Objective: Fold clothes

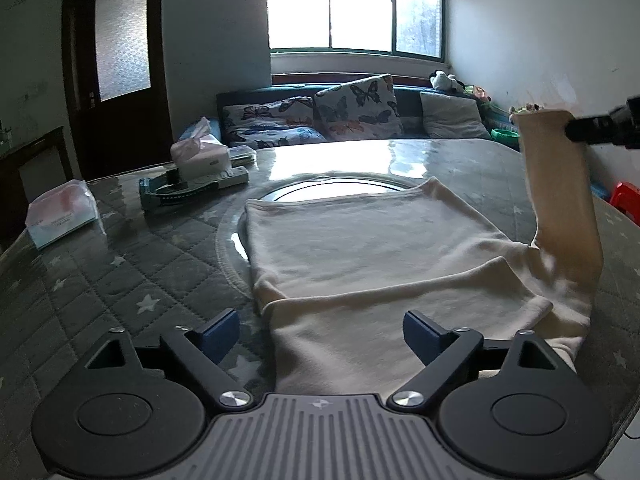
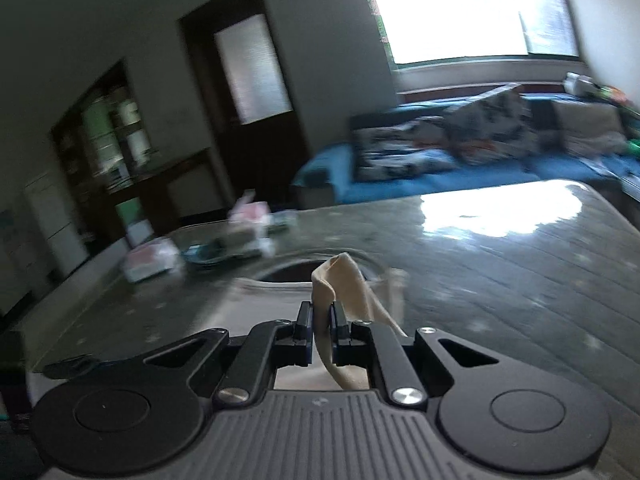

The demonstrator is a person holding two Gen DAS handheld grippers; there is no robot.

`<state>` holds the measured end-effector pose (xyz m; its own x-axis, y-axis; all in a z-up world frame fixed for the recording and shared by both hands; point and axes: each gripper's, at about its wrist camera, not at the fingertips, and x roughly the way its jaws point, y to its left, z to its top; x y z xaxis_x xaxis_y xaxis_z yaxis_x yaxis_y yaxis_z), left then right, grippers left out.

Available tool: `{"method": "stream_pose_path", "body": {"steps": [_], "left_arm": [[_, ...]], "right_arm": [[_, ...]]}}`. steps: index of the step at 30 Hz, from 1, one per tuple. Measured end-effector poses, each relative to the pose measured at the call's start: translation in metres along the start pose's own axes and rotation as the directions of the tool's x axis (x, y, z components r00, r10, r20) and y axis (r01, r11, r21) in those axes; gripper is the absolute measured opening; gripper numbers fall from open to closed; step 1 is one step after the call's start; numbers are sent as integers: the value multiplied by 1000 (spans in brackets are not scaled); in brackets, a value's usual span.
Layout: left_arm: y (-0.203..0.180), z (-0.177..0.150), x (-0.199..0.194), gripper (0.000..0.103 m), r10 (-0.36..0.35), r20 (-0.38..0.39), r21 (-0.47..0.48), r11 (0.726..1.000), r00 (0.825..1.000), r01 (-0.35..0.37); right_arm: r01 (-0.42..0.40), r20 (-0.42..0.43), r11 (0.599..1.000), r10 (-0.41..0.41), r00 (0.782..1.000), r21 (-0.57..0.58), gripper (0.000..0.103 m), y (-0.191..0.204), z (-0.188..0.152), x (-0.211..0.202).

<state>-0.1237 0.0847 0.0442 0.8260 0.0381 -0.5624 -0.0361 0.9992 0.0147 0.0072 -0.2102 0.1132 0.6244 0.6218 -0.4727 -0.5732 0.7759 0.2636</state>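
Tissues (image 1: pixel 60 216) and a remote (image 1: pixel 234 178) are sitting far left on the table (image 1: pixel 120 272), well clear of my work. My left claw (image 1: pixel 322 338) is hovering with fingers apart over the near edge of the shirt (image 1: pixel 360 248), which is lying mid-table. At right, my right claw (image 2: pixel 320 330) is clamping the sleeve (image 1: pixel 560 184) and lifting it. I am judging the sleeve should go across the body, kept taut and flat, while the left claw is pinning the near hem against dragging.
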Motion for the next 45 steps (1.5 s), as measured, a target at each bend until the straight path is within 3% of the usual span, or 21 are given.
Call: {"method": "stream_pose_path", "body": {"steps": [5, 15, 22, 27, 31, 34, 37, 41, 45], "left_arm": [[10, -4, -6, 102, 7, 9, -29, 1000, 1000, -7], [30, -11, -14, 103, 24, 20, -80, 997, 1000, -23], [37, -15, -16, 103, 32, 20, -99, 995, 999, -30], [35, -15, -15, 103, 34, 11, -97, 995, 999, -33], [31, -12, -12, 103, 37, 6, -87, 996, 999, -36], [26, -8, -7, 103, 43, -3, -75, 996, 999, -43], [21, -4, -1, 103, 49, -11, -63, 997, 999, -50], [14, 1, 6, 103, 58, -23, -47, 997, 998, -59], [7, 6, 14, 103, 69, -36, -32, 997, 997, -71]], "right_arm": [[-86, -32, 993, 84, 996, -81, 7, 43, 6, 20], [-187, -163, 960, 155, 974, -208, 7, 110, -16, 64], [-235, -242, 939, 174, 955, -250, 8, 133, -37, 81], [-240, -241, 932, 175, 955, -273, 11, 138, -38, 81], [-206, -211, 934, 147, 966, -291, 16, 125, -28, 69], [-138, -186, 943, 83, 979, -303, 28, 104, -22, 58], [-49, -173, 953, -4, 985, -299, 29, 75, -19, 48], [64, -176, 956, -118, 977, -285, 29, 36, -23, 43], [114, -214, 952, -178, 961, -284, 29, 8, -36, 47]]}}
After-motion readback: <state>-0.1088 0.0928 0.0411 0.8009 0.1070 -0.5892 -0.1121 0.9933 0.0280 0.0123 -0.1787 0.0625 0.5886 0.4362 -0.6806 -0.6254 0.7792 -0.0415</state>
